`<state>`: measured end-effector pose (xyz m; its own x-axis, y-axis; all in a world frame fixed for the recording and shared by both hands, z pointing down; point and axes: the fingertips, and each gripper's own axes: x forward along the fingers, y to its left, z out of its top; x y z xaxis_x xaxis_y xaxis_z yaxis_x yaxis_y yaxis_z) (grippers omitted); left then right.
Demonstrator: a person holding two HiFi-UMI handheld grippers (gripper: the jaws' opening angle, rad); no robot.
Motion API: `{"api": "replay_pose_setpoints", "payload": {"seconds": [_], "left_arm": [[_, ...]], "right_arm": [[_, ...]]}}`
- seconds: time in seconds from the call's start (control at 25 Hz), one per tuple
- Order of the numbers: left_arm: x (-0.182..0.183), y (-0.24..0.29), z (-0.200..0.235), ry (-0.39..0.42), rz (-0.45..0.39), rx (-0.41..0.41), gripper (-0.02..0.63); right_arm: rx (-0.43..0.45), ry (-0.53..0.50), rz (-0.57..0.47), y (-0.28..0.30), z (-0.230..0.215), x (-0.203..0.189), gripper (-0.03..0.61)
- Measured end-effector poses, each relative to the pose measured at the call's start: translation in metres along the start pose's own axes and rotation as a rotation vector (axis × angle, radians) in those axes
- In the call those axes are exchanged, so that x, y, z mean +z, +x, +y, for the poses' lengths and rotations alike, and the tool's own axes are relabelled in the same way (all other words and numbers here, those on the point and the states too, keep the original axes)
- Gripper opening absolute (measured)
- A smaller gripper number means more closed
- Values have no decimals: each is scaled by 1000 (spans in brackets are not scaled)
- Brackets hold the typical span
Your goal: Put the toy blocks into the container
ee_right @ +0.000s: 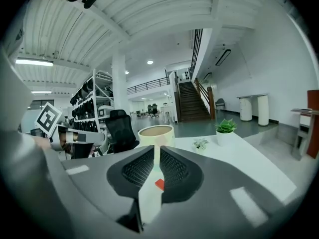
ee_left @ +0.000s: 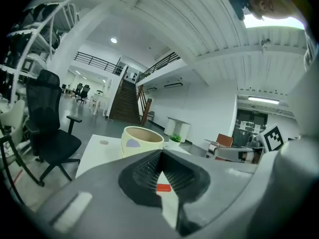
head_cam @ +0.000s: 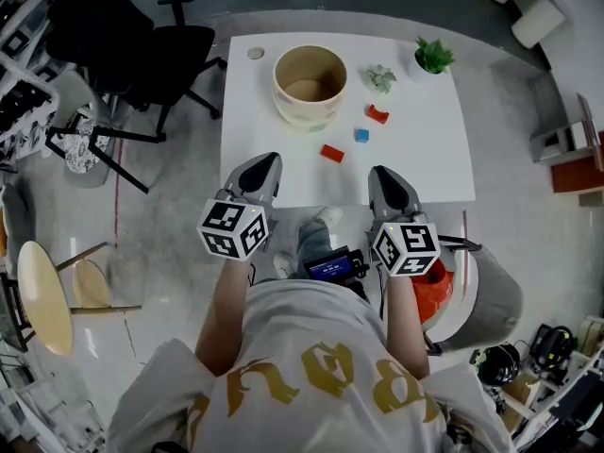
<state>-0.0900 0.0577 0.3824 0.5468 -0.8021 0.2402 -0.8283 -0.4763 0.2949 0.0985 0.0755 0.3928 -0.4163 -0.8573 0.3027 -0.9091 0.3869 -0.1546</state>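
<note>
Grey floor, black office chair, white table, staircase

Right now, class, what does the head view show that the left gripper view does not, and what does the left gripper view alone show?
Only the head view shows the blue block, the farther red block, the small pale plant and the person's shirt. Only the left gripper view shows the staircase. Both show the container on the white table, the black chair, the green plant and the nearer red block.
</note>
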Motion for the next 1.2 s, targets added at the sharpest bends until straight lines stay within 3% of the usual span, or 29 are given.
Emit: {"api": "replay_pose_setpoints", "payload": {"seconds": [0.12, 0.28, 1.2], "left_arm": [[-4, 3, 3, -6, 14, -2, 0], [-9, 8, 6, -57, 11, -22, 2], [-78, 64, 41, -71, 211, 19, 0]], "right_arm": [[38, -24, 29, 7, 4, -6, 135], [66, -58, 61, 15, 6, -15, 176], [175, -245, 291, 93, -12, -81, 216]]}}
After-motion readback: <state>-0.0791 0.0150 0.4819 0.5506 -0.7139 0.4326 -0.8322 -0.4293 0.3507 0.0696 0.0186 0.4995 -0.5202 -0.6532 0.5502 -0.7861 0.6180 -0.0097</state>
